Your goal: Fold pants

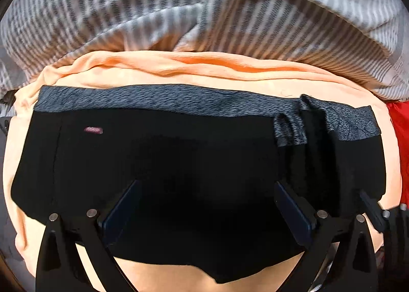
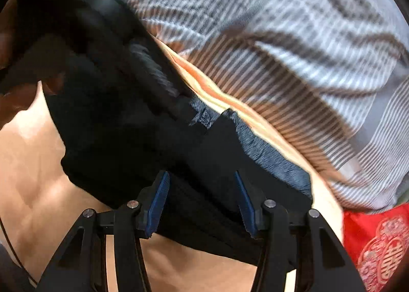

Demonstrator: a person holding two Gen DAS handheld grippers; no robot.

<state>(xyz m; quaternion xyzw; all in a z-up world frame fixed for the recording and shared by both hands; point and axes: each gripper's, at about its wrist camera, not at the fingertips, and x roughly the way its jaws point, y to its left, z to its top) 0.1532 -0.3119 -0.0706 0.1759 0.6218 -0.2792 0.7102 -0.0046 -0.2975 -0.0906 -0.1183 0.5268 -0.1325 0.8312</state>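
Note:
Folded black pants (image 1: 163,159) with a grey fleece lining strip (image 1: 153,98) along the far edge lie on a peach sheet (image 1: 204,72). My left gripper (image 1: 207,189) is open right over the pants, its blue-padded fingers spread wide and nothing between them. My right gripper (image 2: 202,187) is open over the right end of the pants (image 2: 153,138), jaws apart by the grey lining (image 2: 268,153). It also shows at the right edge of the left wrist view (image 1: 383,212). The left gripper's dark body fills the upper left of the right wrist view.
A rumpled grey-and-white striped blanket (image 1: 230,10) is bunched behind the pants, also in the right wrist view (image 2: 319,49). A red embroidered cloth (image 2: 378,240) lies to the right. The peach sheet (image 2: 38,176) extends to the left and front.

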